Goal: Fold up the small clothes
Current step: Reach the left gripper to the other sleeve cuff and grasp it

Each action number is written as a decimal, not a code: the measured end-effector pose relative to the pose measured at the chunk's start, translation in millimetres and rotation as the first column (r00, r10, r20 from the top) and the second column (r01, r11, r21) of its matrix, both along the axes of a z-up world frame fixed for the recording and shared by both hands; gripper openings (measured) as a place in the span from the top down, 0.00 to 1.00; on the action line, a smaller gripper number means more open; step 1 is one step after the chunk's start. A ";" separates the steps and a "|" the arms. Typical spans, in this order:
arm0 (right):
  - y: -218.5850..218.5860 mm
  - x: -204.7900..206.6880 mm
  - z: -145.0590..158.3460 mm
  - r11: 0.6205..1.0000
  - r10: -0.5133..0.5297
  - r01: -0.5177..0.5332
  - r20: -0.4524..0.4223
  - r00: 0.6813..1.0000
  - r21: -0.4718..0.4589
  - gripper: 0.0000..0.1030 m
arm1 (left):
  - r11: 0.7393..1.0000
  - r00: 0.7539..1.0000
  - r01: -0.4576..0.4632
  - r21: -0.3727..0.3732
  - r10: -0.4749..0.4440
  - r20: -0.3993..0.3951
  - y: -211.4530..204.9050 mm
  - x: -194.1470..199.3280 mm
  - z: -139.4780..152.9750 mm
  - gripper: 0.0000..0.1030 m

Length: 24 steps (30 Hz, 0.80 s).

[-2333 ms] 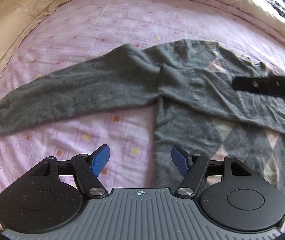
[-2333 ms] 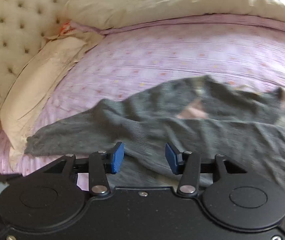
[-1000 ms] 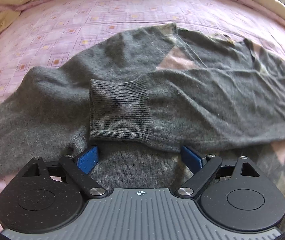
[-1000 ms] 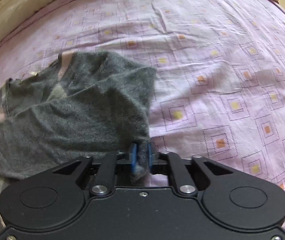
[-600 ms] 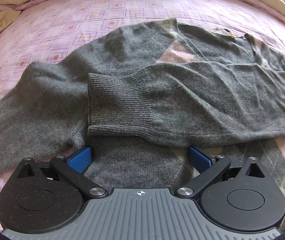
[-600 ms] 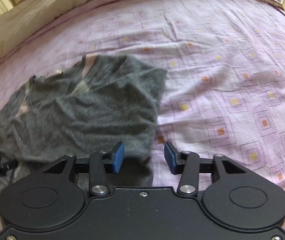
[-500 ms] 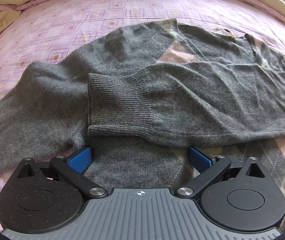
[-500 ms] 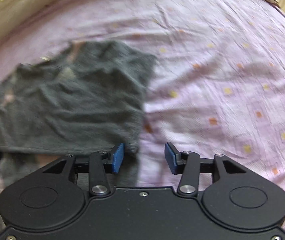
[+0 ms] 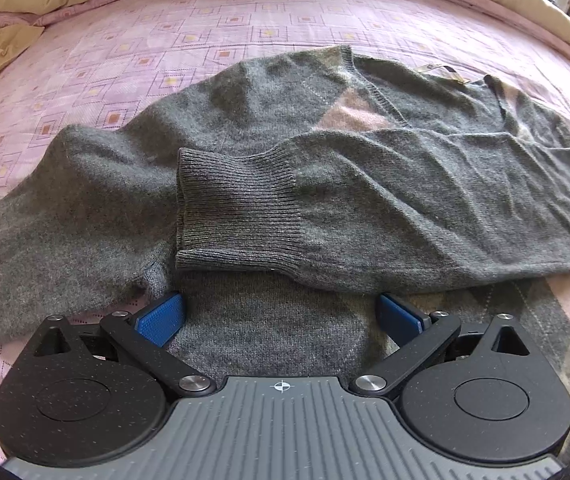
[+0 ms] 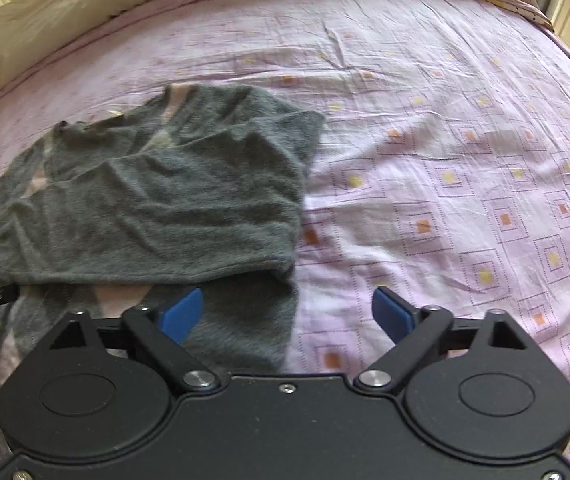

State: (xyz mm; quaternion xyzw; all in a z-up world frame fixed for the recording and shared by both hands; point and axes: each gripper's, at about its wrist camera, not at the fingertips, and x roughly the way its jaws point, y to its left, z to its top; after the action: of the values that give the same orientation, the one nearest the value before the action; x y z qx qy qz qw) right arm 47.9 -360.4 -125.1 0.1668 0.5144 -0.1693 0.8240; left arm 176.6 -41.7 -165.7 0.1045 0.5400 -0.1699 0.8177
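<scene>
Now: sweater (image 9: 245,184) flat on bed (image 9: 213,36), grey knit. Right sleeve (image 9: 385,204) folded across chest, cuff (image 9: 237,208) at centre; a second ago right gripper (image 10: 287,312) pinched its shoulder fold, since let go, jaws wide, empty, at sweater's right edge. Left gripper (image 9: 281,316) wide, empty, low over hem, barely moved. Left sleeve (image 9: 57,216) unfolded, likely next.

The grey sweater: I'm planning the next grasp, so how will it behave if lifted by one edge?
The grey sweater is probably floppy: its folded sleeve lies wrinkled and draped. The fuzzy knit likely grips the blue pads rather than slipping.
</scene>
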 end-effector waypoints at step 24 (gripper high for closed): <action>179.5 16.8 22.4 0.915 0.377 -0.386 0.087 0.922 0.120 0.00 | 0.821 0.818 -0.570 -0.036 0.571 0.071 278.8 -37.8 42.1 0.02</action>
State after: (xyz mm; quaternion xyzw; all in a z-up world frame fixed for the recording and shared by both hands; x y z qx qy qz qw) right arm 64.7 -180.9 -102.7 0.1235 0.5214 0.0350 0.8436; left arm 138.8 237.1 -123.6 -0.0607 0.5130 0.0835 0.8521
